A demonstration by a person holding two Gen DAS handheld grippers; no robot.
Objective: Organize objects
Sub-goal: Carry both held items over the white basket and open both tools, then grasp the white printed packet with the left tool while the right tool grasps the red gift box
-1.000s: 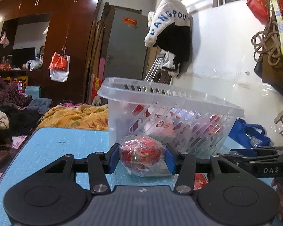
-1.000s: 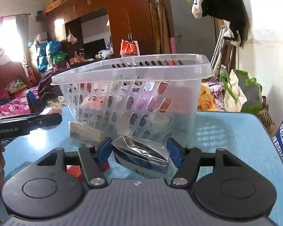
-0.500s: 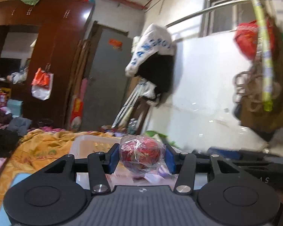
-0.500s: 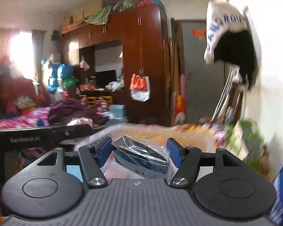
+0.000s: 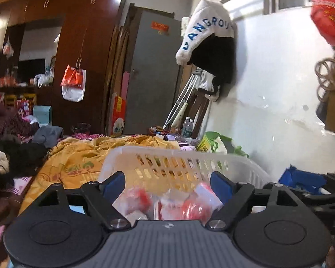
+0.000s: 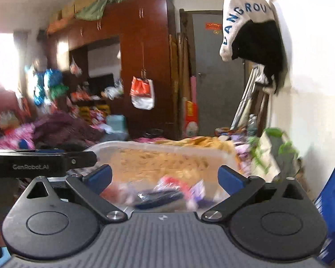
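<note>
I look down into the white slotted basket [image 5: 178,154] from above its near rim. My left gripper [image 5: 167,183] hovers over it with its jaws opening and nothing between the blue pads. Below them the red wrapped packet [image 5: 194,210] lies blurred among other red and white packets inside. My right gripper [image 6: 165,176] is also over the basket [image 6: 167,147], jaws opening wide and holding nothing. The dark blue packet in clear wrap [image 6: 158,197] sits blurred below its pads, inside the basket.
The left gripper's black body [image 6: 40,163] shows at the left of the right wrist view. A yellow blanket [image 5: 82,156] lies behind the basket. A blue bag [image 5: 301,178] and a green and white bag [image 6: 272,154] stand by the white wall on the right.
Both grippers rose from the table to above the basket. Each then opened and let go of its packet, which dropped into the basket.
</note>
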